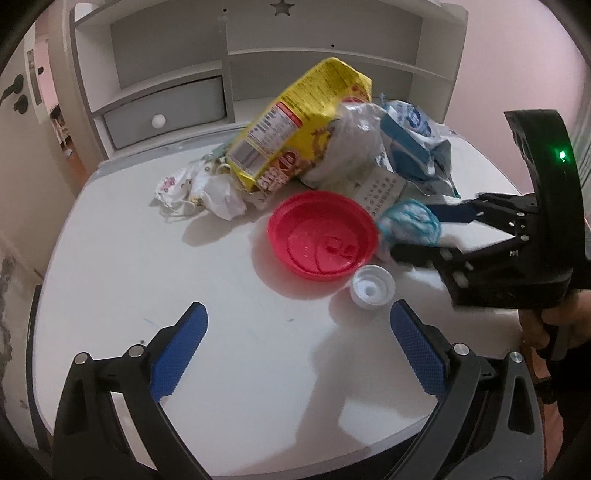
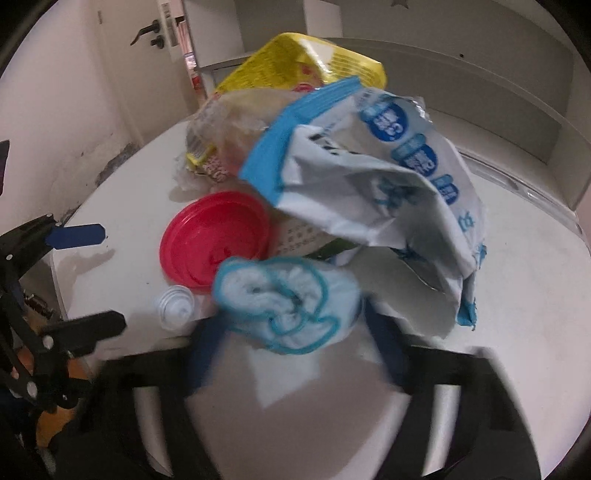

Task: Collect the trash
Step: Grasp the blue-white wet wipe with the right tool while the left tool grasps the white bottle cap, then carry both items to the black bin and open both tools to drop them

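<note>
A pile of trash lies on the white table (image 1: 147, 280): a yellow snack bag (image 1: 295, 122), a blue-and-white wrapper (image 1: 417, 147), a crumpled clear bag (image 1: 354, 140), white paper scraps (image 1: 199, 192), a red plastic lid (image 1: 323, 236) and a small white cap (image 1: 371, 290). My left gripper (image 1: 295, 343) is open and empty, low over the table in front of the red lid. My right gripper (image 2: 295, 354) has its fingers on either side of a crumpled light-blue wad (image 2: 288, 306), which also shows in the left wrist view (image 1: 410, 221). Motion blur hides whether the pads press it.
A white shelf unit with a grey drawer (image 1: 166, 107) stands at the back of the table. A door with a dark handle (image 2: 147, 31) is at the far left. The table's front edge (image 1: 332, 458) is close below my left gripper.
</note>
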